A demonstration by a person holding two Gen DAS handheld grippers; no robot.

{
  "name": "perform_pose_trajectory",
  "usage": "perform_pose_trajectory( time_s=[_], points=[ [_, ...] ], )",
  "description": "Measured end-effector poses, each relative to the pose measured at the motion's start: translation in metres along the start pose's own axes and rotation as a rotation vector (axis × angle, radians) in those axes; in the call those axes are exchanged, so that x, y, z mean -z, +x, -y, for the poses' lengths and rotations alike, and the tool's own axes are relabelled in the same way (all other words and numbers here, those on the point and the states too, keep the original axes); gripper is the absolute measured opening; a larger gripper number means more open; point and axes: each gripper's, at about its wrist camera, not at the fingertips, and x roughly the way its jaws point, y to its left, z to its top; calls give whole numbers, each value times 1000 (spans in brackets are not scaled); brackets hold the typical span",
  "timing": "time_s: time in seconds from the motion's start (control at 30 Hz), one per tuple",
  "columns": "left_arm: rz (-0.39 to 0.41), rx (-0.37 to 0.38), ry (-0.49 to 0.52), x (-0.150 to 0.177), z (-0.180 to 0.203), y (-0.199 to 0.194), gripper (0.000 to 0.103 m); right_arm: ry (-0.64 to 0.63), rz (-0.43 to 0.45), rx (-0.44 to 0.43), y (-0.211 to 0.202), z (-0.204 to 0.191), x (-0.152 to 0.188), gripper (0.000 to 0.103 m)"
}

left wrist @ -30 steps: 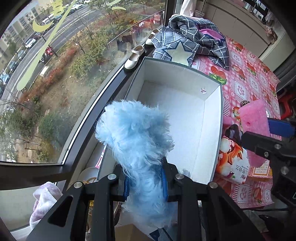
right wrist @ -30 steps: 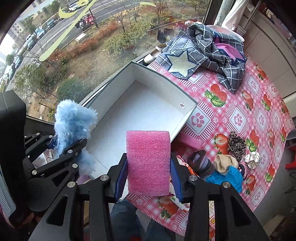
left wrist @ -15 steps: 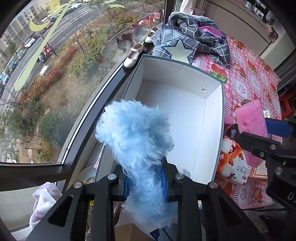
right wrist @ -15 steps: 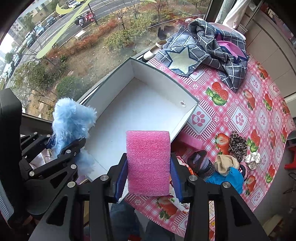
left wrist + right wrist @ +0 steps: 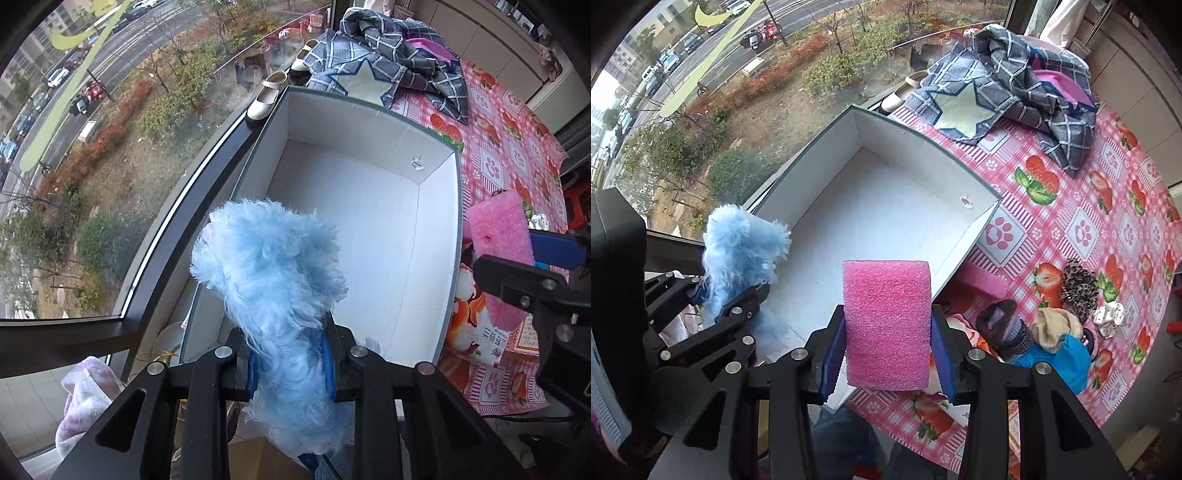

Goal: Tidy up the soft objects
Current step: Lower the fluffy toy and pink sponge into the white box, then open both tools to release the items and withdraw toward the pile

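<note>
My left gripper [image 5: 291, 363] is shut on a fluffy light-blue plush [image 5: 273, 273] and holds it above the near end of an open white box [image 5: 369, 229]. My right gripper [image 5: 886, 350] is shut on a pink foam sponge [image 5: 886, 325], held over the box's near right corner [image 5: 886, 206]. The sponge also shows at the right of the left wrist view [image 5: 498, 236], and the plush at the left of the right wrist view [image 5: 738, 254]. The box holds nothing.
The box stands on a pink strawberry-print tablecloth [image 5: 1071, 206] beside a large window. A plaid blue cloth [image 5: 1008, 96] lies beyond the box. Several small soft items [image 5: 1052, 328] lie right of the box. White shoes [image 5: 266, 96] sit on the sill.
Both grippers have shifted slightly forward over the box, each still holding its item. The box appears a little nearer and larger.
</note>
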Motion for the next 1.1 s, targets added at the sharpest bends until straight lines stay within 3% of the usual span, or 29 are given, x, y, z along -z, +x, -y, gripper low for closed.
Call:
perform_pose_trajectory(
  time_s=[0.93, 1.03, 1.1],
  points=[
    [-29, -7, -1, 3, 4, 20, 29, 23, -38, -27, 27, 2, -9, 44],
    [-13, -8, 5, 3, 5, 18, 48, 20, -35, -31, 27, 2, -9, 44],
    [3, -8, 8, 4, 6, 15, 74, 20, -34, -38, 26, 2, -10, 44]
  ],
)
